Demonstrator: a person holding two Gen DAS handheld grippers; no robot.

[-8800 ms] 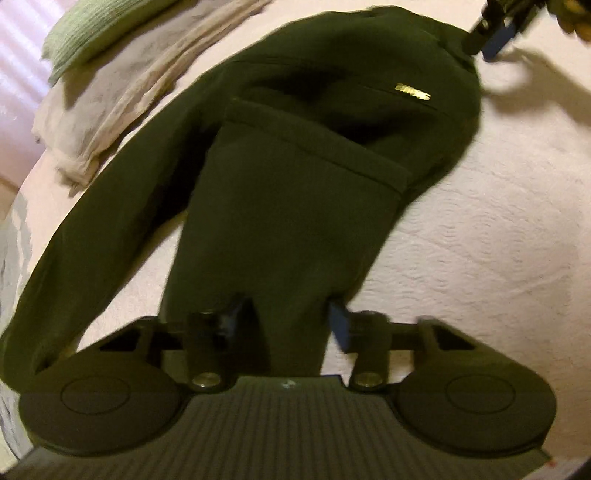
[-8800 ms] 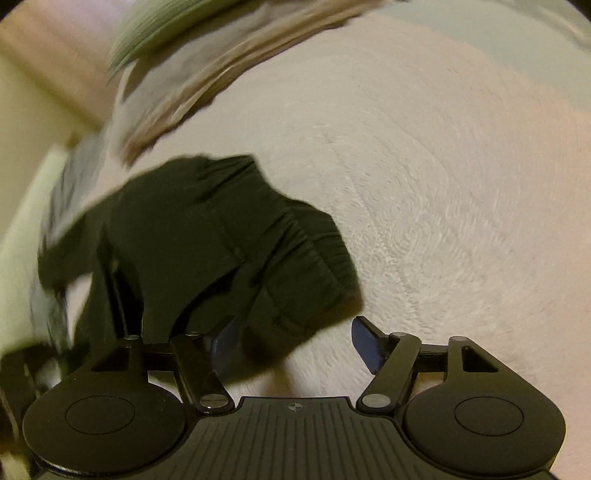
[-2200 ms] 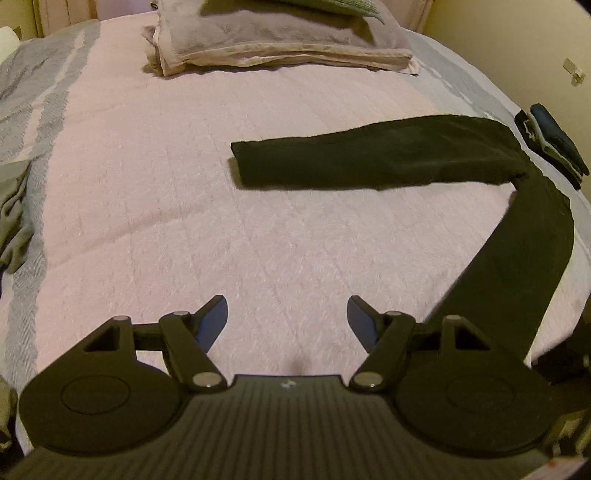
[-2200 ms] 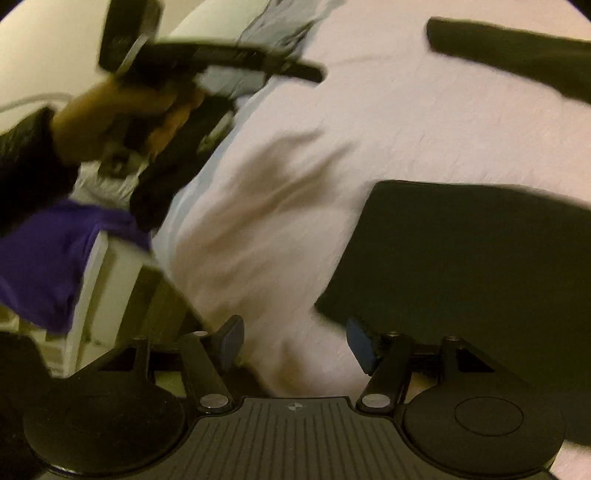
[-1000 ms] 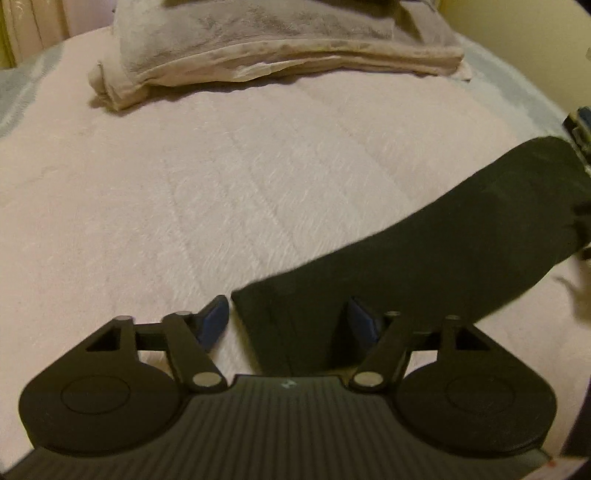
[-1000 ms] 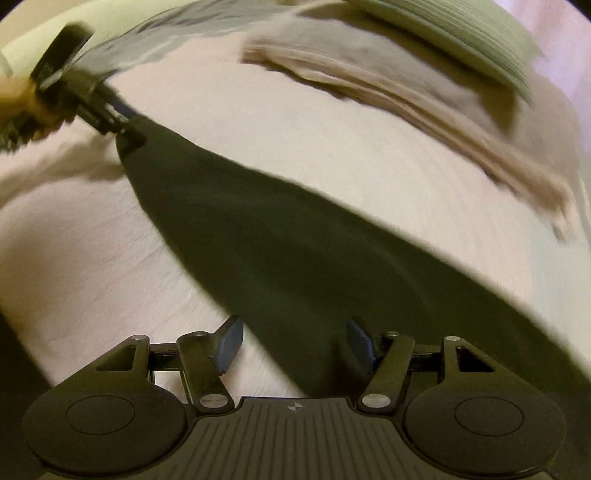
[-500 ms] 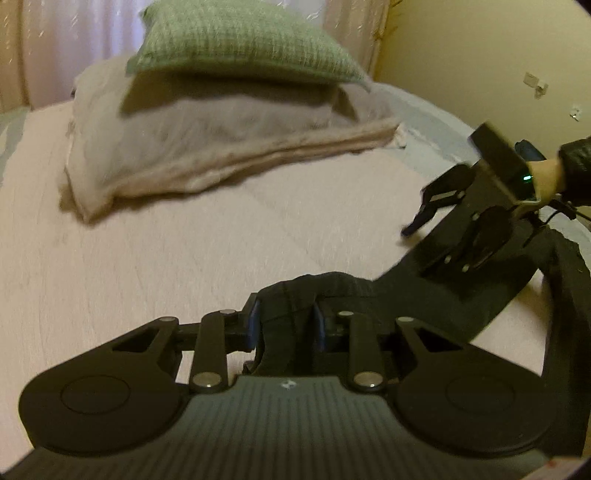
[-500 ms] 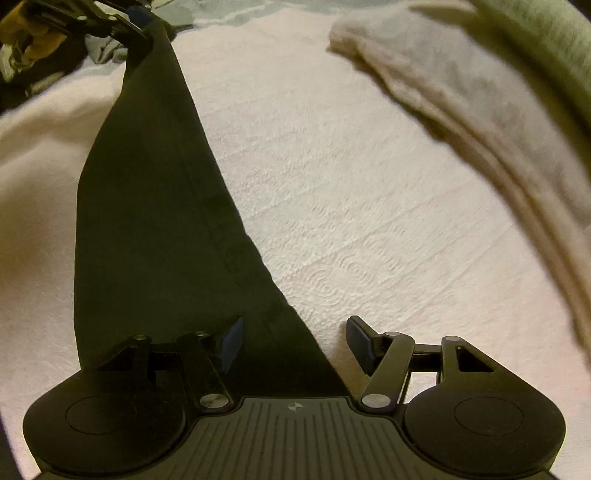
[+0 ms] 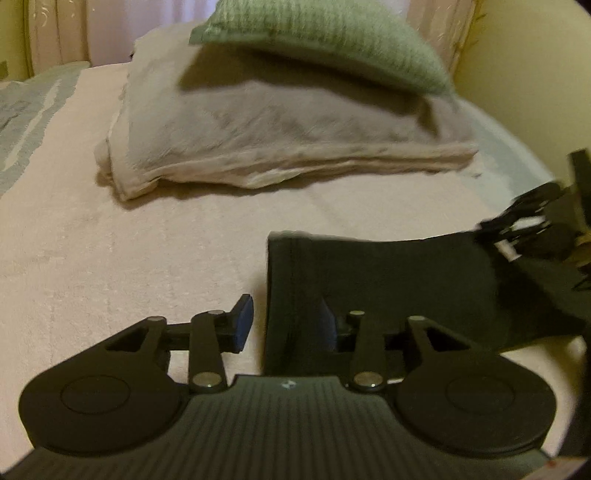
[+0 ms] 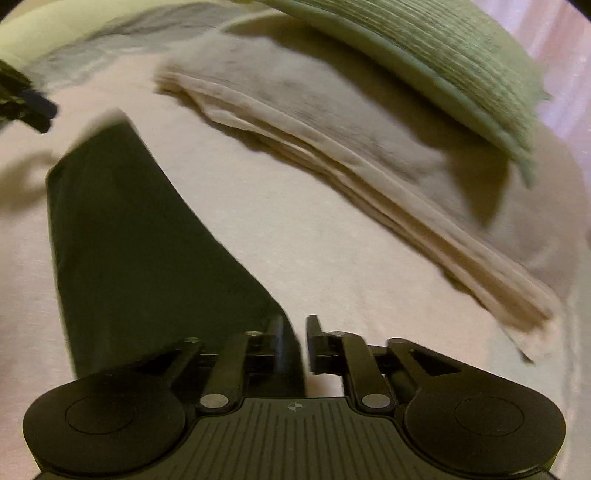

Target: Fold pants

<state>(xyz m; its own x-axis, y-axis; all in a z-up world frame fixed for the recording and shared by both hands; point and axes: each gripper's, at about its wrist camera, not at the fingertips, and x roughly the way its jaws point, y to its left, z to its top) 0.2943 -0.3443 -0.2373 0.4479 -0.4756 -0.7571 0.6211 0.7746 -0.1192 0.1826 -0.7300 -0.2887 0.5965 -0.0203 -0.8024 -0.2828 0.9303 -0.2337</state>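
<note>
The dark pants lie on the pink bedspread as a long folded strip, with the hemmed leg end nearest me. My left gripper is open. The hem lies flat between its fingers, and the right fingertip is over the cloth. In the right wrist view the pants run away to the upper left. My right gripper is shut on their near edge. That gripper also shows, blurred, at the strip's far right end. The left gripper sits near the far leg end.
A folded beige blanket with a green cushion on top lies at the head of the bed. A yellow wall rises at the right. A grey striped cover borders the left side.
My left gripper has let go of the bunched leg end and opened, and the hem now lies flat on the bed. My right gripper, open before, has shut on the pants' edge.
</note>
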